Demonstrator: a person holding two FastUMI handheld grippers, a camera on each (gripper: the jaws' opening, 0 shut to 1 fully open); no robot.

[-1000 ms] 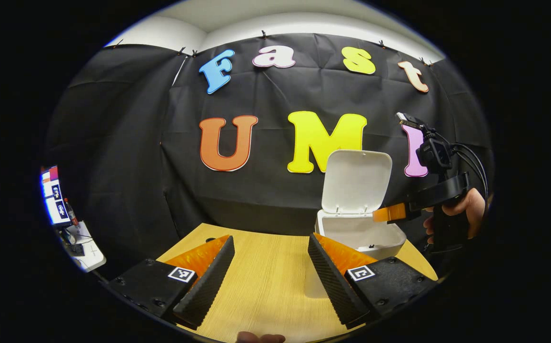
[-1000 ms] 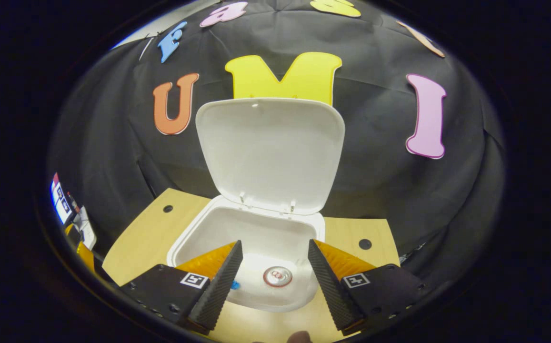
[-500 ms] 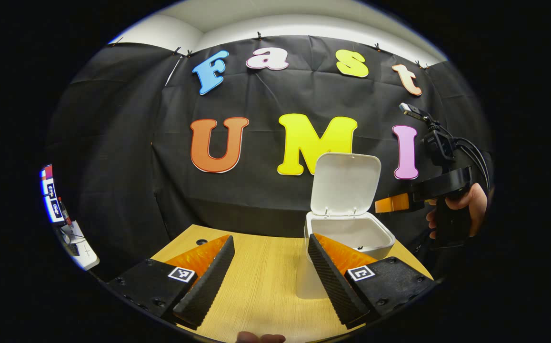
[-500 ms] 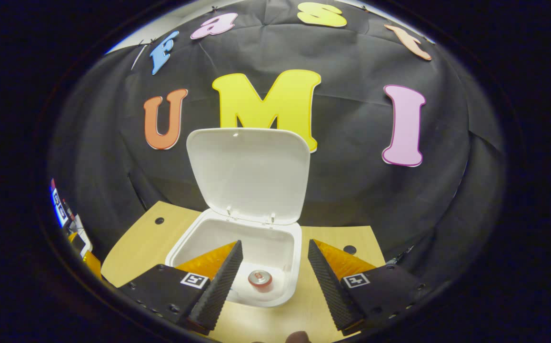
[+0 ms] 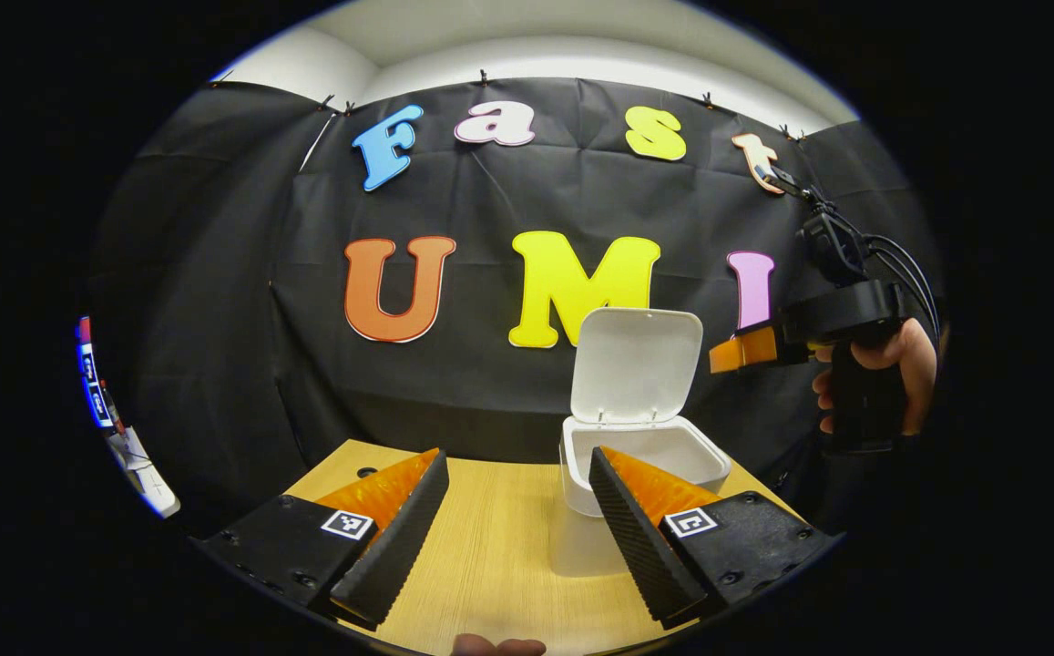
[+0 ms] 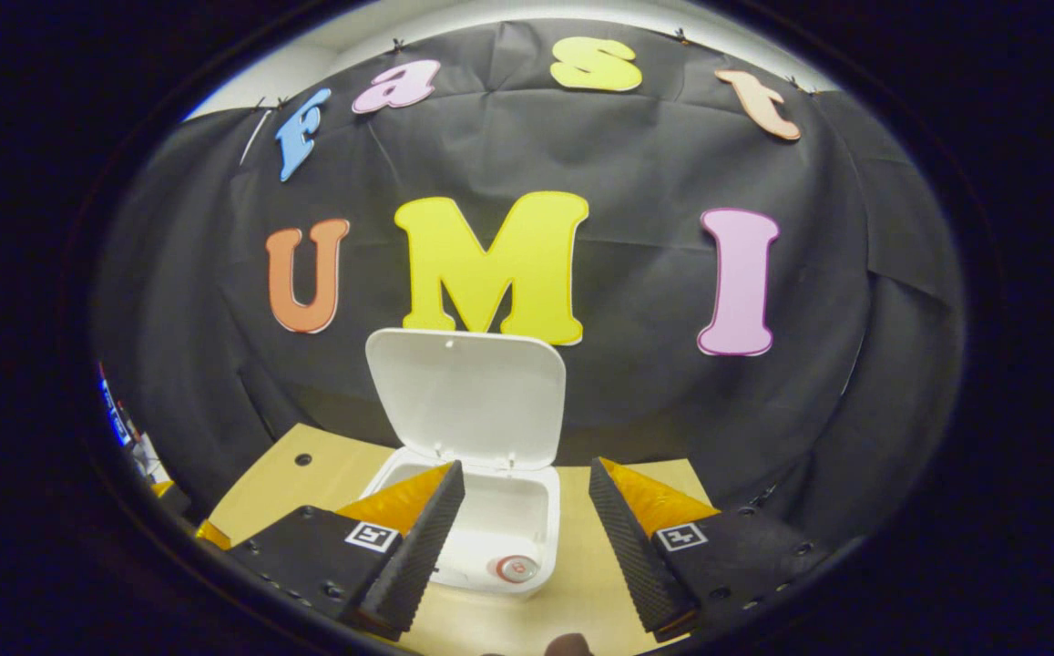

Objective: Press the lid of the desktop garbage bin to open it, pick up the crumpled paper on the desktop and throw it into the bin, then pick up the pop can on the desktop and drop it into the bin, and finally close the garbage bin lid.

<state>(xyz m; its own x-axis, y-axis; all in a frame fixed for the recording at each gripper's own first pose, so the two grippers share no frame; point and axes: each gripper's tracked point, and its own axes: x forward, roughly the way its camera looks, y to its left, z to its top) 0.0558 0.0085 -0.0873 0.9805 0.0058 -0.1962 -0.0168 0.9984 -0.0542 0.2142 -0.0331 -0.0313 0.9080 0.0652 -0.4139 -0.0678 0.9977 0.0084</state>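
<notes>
White plastic bin: the desktop garbage bin (image 6: 481,533) stands on the wooden desktop (image 5: 490,547), lid (image 6: 467,401) swung up and upright on its rear hinge.
Pop can: already down inside, the pop can (image 6: 515,569) standing on end at the bin's bottom, top facing up.
Crumpled paper: can't spot it from here; likely in the bin as well, though that's a guess.
Step in hand: only closing the lid looks left to do.
Right gripper: the right gripper (image 6: 527,538) spread wide, holding nothing, hovering above and in front of the bin; in the left gripper view a hand (image 5: 882,374) holds it level, beside the raised lid.
Left gripper: the left gripper (image 5: 517,538) also wide and empty, low over the desktop, bin just beyond its right finger.
Risk: push the lid from the front and this light bin could skid or tip backward; a push stopped short could leave the lid unlatched.
</notes>
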